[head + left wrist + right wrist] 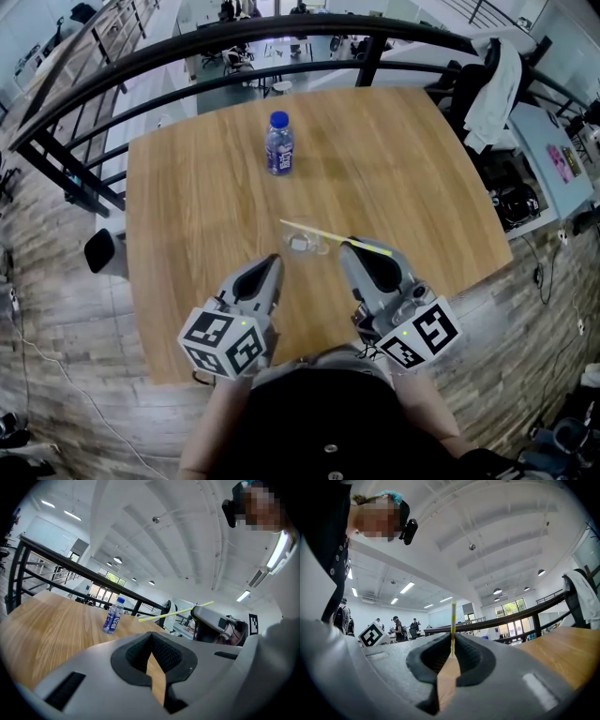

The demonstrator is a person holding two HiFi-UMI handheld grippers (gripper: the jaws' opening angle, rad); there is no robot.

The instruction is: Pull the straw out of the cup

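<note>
Extraction looks to be at its last stage: the thin yellow-and-white striped straw point(330, 236) is pinched in the right gripper point(347, 247), whose jaws are closed on it. In the right gripper view the straw rises straight up out of the notch between the pads. In the head view it runs nearly level, from the right gripper's tips leftward across the top of the small clear plastic cup point(306, 241), and a short length sticks out past the jaws on the other side. In the left gripper view the straw's far end hangs bare in the air with no cup round it — so I judge it free of the cup, or very nearly so, though the head view alone cannot settle that.

The cup sits on the light wooden table point(187, 206), just ahead of both grippers and between their tips. The left gripper point(274, 262) has its jaws together on nothing and is near the cup's left side without touching it.

The next move calls for carrying the straw up and away to the right, keeping the pinch firm so it does not swivel — the cup is unsteadied and looks light enough to tip if brushed. A clear water bottle with a blue cap and blue label point(279, 145) stands well apart, farther up the table.
</note>
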